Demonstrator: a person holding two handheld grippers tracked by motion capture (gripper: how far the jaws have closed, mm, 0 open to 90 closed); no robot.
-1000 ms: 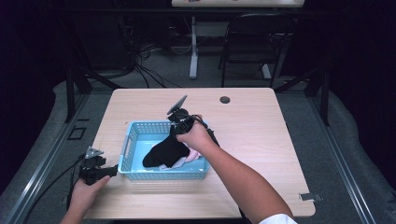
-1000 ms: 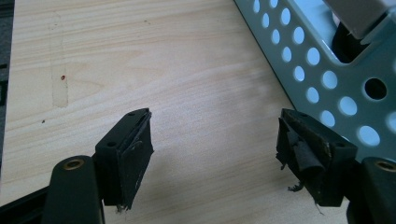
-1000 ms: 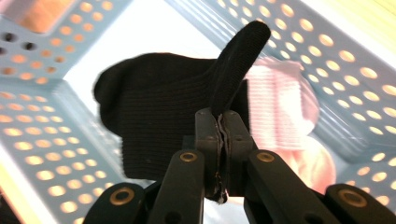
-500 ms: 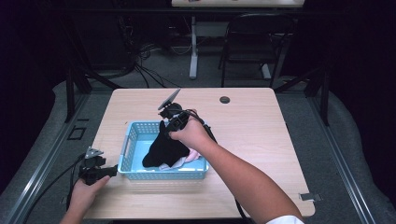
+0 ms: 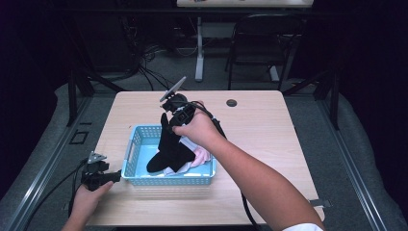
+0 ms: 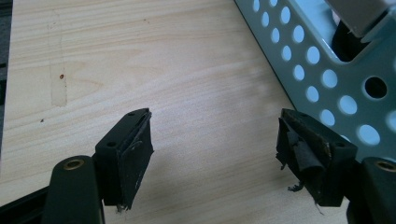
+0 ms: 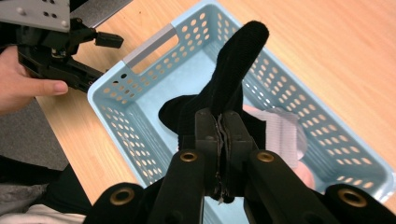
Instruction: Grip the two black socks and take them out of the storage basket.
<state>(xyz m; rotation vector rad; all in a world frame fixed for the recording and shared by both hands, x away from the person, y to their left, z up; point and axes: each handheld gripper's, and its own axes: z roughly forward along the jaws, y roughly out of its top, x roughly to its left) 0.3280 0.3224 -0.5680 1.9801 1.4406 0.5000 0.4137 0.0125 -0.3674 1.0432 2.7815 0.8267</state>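
A light blue perforated basket (image 5: pixel 137 142) (image 7: pixel 154 51) (image 6: pixel 327 70) stands on the wooden table. My right gripper (image 5: pixel 167 120) (image 7: pixel 221 122) is shut on a black sock (image 5: pixel 169 147) (image 7: pixel 233 65) and holds it up over the basket, its lower end still hanging inside. White and pink cloth (image 5: pixel 202 155) (image 7: pixel 282 133) lies in the basket beside it. At the basket's near-left corner my left gripper (image 5: pixel 115 176) (image 6: pixel 215 149) rests open, with bare tabletop between its jaws; it also appears in the right gripper view (image 7: pixel 109 39).
The table (image 5: pixel 269 130) has bare wood to the right of and behind the basket. A small dark round disc (image 5: pixel 232 103) sits near the far edge. A chair (image 5: pixel 260 43) and cables stand on the floor beyond the table.
My right gripper has risen, drawing the black sock upward so it hangs longer above the basket. The left gripper has stayed where it was.
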